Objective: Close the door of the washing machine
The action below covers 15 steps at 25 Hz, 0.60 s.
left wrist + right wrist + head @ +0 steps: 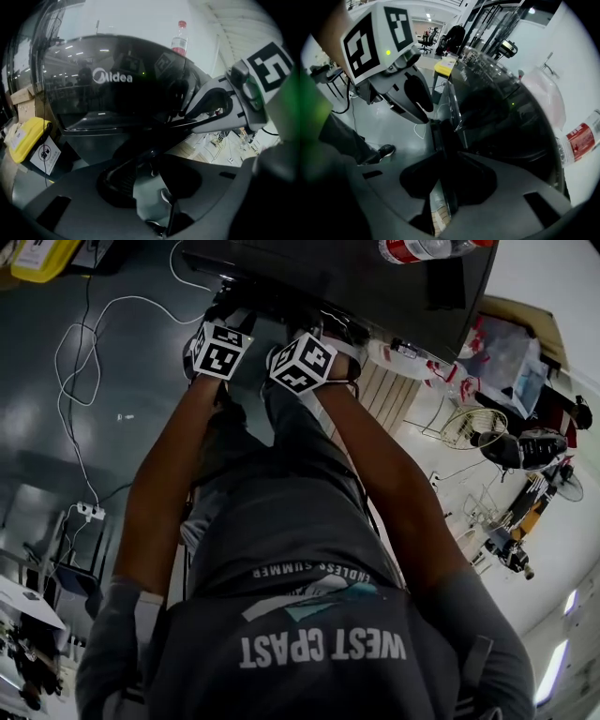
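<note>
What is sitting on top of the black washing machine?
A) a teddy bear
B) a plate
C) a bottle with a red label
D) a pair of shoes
C: a bottle, clear with a red cap and red label, rests on top of the washing machine.

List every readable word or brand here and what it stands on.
"Midea": washing machine, on its dark glossy panel.
"WEST COAST": person's shirt, seen upside down.
"ENDLESS SUMMER": same shirt, in smaller letters.
Bottle label and white sign: too blurred to read.
</note>
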{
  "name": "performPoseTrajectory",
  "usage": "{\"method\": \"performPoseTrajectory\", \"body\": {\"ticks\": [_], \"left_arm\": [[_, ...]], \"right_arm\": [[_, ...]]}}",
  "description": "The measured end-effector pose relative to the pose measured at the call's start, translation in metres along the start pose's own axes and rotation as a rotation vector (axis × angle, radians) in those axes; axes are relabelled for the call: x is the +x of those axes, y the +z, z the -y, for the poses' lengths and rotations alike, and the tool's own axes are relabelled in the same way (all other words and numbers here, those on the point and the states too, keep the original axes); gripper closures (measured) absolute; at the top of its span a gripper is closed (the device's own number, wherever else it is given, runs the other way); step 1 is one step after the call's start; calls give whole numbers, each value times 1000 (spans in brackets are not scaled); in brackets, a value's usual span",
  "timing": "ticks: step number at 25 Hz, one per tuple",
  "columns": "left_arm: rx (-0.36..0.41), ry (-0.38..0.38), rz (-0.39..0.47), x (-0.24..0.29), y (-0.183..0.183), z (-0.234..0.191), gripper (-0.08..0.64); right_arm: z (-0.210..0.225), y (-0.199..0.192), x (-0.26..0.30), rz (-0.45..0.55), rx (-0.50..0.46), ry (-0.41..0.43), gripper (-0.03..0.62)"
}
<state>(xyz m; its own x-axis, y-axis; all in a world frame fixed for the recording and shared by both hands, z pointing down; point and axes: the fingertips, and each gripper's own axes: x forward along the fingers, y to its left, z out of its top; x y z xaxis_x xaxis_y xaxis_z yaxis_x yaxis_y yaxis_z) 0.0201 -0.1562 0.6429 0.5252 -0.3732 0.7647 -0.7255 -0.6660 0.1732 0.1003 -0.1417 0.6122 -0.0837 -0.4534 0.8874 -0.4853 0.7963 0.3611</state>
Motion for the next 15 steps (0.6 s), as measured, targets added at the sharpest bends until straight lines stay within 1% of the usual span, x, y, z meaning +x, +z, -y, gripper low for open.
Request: {"method": "performPoseTrajectory", "body": {"ticks": [4, 9, 15], "left_arm": [[11, 22, 52, -32, 7, -9, 405], [29, 50, 143, -78, 28, -24, 416], [56, 84, 230, -141, 48, -47, 423]], "right_arm": [[12, 16, -23, 55, 33, -36, 485], [28, 39, -55, 148, 88, -60, 501], [44, 67, -101, 269, 184, -78, 518]]}}
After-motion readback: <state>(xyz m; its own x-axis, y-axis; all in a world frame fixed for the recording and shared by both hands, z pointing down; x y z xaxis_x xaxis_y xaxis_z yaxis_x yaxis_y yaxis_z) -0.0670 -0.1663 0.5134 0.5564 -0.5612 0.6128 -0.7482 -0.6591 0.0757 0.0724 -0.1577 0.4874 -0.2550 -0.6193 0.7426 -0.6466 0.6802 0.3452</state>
